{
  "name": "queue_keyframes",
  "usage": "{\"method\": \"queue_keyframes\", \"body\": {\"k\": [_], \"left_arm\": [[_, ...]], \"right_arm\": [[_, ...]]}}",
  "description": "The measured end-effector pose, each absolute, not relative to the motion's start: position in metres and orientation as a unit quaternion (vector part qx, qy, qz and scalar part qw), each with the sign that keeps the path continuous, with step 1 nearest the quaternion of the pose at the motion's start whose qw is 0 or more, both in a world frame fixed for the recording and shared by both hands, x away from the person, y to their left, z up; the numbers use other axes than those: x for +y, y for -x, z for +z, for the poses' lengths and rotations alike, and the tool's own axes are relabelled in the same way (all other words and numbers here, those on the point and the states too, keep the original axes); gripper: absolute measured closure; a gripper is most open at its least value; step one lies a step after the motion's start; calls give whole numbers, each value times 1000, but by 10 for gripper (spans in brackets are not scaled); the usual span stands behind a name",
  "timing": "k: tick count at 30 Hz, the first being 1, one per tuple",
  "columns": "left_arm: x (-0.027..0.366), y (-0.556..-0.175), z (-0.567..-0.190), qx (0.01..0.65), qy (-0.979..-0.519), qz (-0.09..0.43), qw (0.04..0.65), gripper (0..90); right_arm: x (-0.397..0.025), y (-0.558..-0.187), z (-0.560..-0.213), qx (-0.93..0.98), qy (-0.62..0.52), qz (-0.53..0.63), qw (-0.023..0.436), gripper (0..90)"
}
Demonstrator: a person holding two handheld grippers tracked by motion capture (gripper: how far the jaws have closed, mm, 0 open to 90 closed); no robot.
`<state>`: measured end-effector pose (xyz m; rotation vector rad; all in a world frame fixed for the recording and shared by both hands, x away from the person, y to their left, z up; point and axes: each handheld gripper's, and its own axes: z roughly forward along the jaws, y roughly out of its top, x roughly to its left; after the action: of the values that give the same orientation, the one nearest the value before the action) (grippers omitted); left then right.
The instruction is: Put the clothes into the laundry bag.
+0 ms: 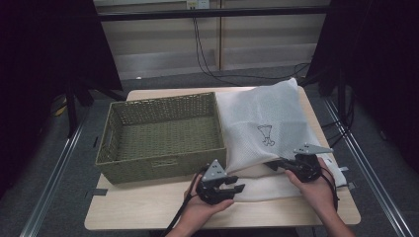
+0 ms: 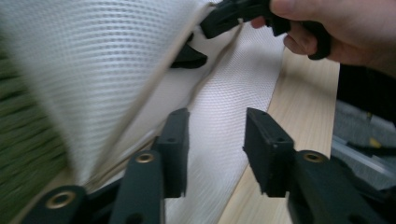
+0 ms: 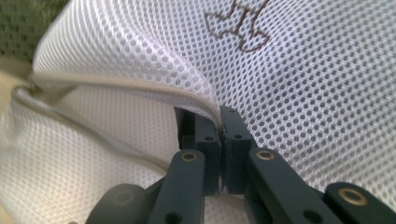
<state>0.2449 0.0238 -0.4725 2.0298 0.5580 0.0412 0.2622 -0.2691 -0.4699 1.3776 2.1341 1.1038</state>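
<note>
Right gripper (image 3: 219, 122) has its jaws pressed together on the zippered top edge of the white mesh laundry bag (image 1: 264, 126), pinching the upper layer and lifting it off the lower one, while the left gripper (image 1: 236, 184) stands with jaws apart just at the bag's mouth, gripping nothing. The bag lies along the right half of the table (image 1: 148, 210), its open end toward the near edge and its closed end reaching the far right corner; one side rests against the green woven basket (image 1: 163, 136), which sits on the left half.

To do this step well, I judge the right gripper should hold its pinch and raise the flap a little higher — enough to keep the mouth gaping — and the left should go in low along the bottom layer (not snagging the zipper (image 3: 140, 88)) before it closes on anything.

What lies inside the bag cannot be made out — the mesh is opaque from above, and the left gripper view catches the opening at a blurred, slanted angle. The zipper pull is hard to tell, and the small brown mark (image 1: 266, 134) on the bag is too small to read
</note>
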Motion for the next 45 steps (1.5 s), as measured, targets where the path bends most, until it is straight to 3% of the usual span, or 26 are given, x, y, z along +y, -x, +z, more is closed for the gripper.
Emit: {"method": "queue_keyframes", "body": {"k": [1, 6, 8, 11, 14, 16, 22, 27, 33, 37, 41, 45], "left_arm": [[10, -241, -482, 215, -857, 28, 468, 497], [-5, -243, -504, 222, -884, 30, 411, 324], [-6, -240, -502, 211, -893, 54, 394, 348], [-6, -240, -502, 218, -890, 81, 394, 489], [-2, -240, -503, 239, -881, 98, 397, 809], [-5, -236, -505, 236, -877, 109, 404, 852], [5, -244, -503, 228, -883, 47, 408, 887], [12, -242, -504, 199, -887, 17, 417, 896], [13, -242, -506, 207, -881, 8, 425, 894], [14, -245, -506, 212, -880, 0, 426, 892], [13, -246, -507, 218, -876, -1, 430, 891], [11, -246, -506, 224, -876, 4, 427, 891]], "right_arm": [[-266, -260, -474, 765, -485, 385, 178, 877], [-261, -254, -476, 772, -481, 380, 167, 877], [-260, -251, -474, 775, -478, 379, 165, 876], [-258, -247, -475, 777, -478, 375, 164, 875], [-254, -246, -480, 791, -467, 367, 150, 873], [-249, -246, -481, 805, -455, 355, 137, 874], [-246, -261, -492, 821, -456, 323, 115, 885], [-249, -299, -497, 788, -500, 322, 162, 887], [-248, -333, -498, 763, -534, 321, 173, 888], [-244, -322, -489, 767, -513, 351, 161, 885], [-241, -277, -464, 781, -464, 391, 151, 879], [-239, -255, -462, 790, -445, 390, 162, 877]]}}
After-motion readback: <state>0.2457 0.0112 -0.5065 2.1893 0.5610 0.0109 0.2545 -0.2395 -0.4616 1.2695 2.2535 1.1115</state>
